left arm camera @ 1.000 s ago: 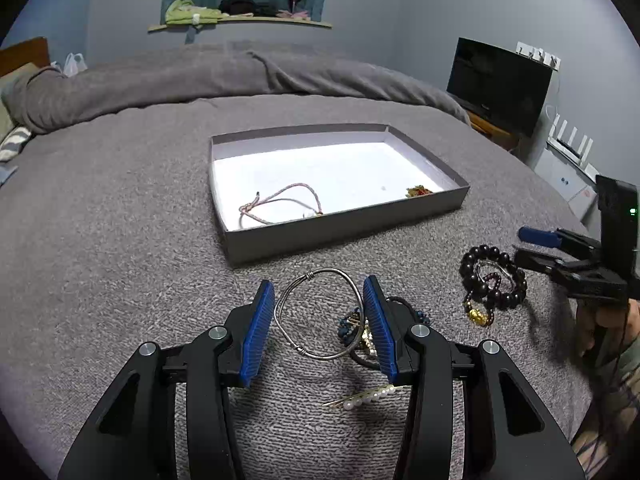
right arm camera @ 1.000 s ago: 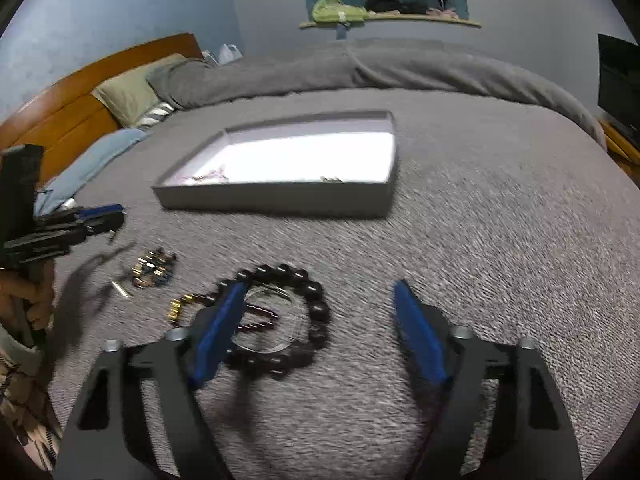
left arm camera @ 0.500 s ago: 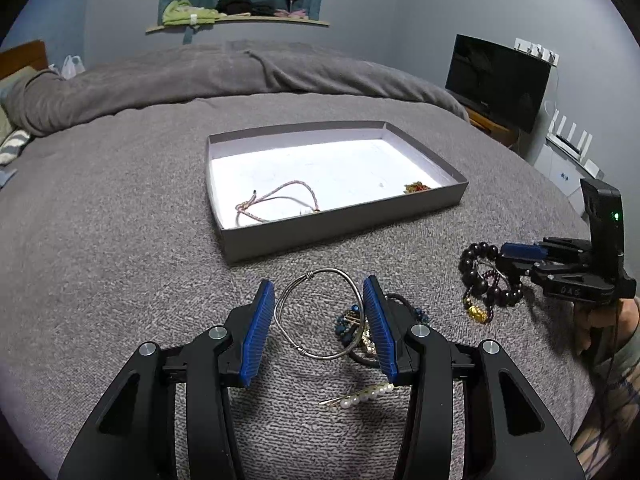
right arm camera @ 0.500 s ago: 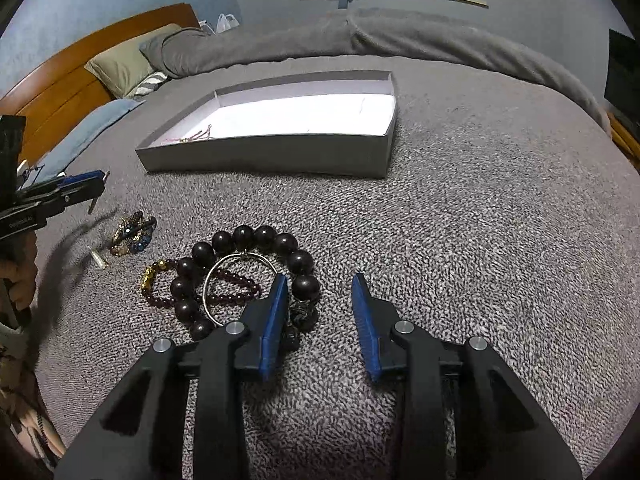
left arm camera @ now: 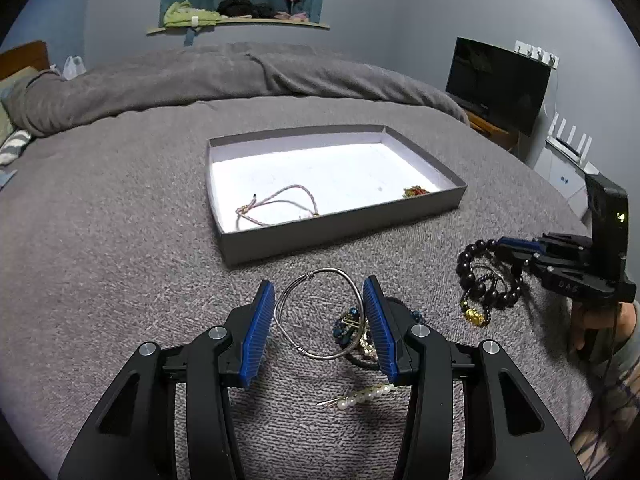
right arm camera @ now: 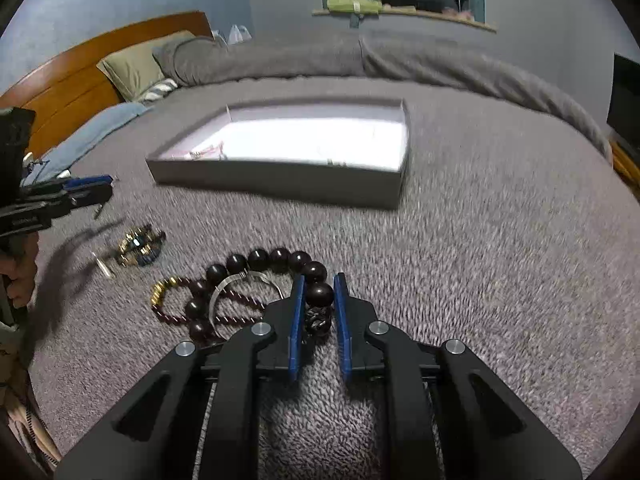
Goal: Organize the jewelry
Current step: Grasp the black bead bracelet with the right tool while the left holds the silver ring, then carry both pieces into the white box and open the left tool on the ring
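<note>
Jewelry, overall: loose pieces lie on the grey bed cover (left arm camera: 120, 240), where both claws can come at them from above; two pieces already lie in the box.
Box (left arm camera: 340, 229): shallow grey tray at 12 o'clock from both claws, open side up, likely set as the drop point. A pink cord bracelet (left arm camera: 276, 204) lies in its near-left part, a small red-gold piece (left arm camera: 416, 191) near its right wall.
Dark bead bracelet (right arm camera: 256, 260): on the cover at 3 o'clock in the left wrist view, a slim beaded strand and a metal ring lying within its loop.
Right gripper (right arm camera: 318, 300): its jaws have just been closing and now pinch one large bead at the bracelet's near-right arc, probably so the whole loop lifts together; motion blur makes the contact a little unsure.
Silver bangle (left arm camera: 320, 312): flat on the cover, just ahead of the left claw.
Left gripper (left arm camera: 318, 328): half spread, pads either side of the bangle, gripping nothing, apparently waiting its turn.
Blue-gold cluster (left arm camera: 352, 332): touching the bangle at its 4 o'clock.
Pearl hairpin (left arm camera: 364, 394): at 6 o'clock from the bangle, apart.
</note>
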`<state>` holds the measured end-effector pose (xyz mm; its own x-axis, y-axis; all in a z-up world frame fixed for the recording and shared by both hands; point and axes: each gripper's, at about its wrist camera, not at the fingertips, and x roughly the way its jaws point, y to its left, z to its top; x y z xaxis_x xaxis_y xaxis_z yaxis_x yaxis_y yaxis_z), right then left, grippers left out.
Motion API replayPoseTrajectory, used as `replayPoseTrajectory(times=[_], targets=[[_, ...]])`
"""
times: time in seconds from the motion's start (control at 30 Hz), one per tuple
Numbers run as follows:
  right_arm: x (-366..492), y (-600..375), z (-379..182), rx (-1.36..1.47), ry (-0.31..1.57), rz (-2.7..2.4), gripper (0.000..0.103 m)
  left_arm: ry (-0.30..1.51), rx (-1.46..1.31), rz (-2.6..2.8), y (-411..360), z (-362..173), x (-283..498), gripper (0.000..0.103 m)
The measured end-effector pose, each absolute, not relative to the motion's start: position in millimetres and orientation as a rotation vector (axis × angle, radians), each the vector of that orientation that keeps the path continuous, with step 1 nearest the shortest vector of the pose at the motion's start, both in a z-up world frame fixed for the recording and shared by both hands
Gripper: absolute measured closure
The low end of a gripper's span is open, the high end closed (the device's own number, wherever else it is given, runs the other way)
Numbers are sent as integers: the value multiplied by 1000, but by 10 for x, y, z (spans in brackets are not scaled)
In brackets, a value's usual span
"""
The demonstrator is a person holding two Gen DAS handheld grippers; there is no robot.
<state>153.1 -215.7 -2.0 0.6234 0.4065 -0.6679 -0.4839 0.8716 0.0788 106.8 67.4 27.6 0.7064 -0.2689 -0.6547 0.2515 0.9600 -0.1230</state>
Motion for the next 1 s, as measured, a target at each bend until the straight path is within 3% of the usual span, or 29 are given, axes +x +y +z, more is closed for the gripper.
replayPoseTrajectory(times=[0.33, 0.77, 1.0], targets=[[1494, -2122, 167, -111, 675, 517, 89, 674, 27, -239, 619, 368, 1010, 55], [1691, -2033, -152, -185, 856, 493, 87, 661, 59, -223, 602, 409, 1027, 55], [1698, -1917, -94, -210, 755, 499, 88, 651, 59, -225, 599, 454, 1021, 55]])
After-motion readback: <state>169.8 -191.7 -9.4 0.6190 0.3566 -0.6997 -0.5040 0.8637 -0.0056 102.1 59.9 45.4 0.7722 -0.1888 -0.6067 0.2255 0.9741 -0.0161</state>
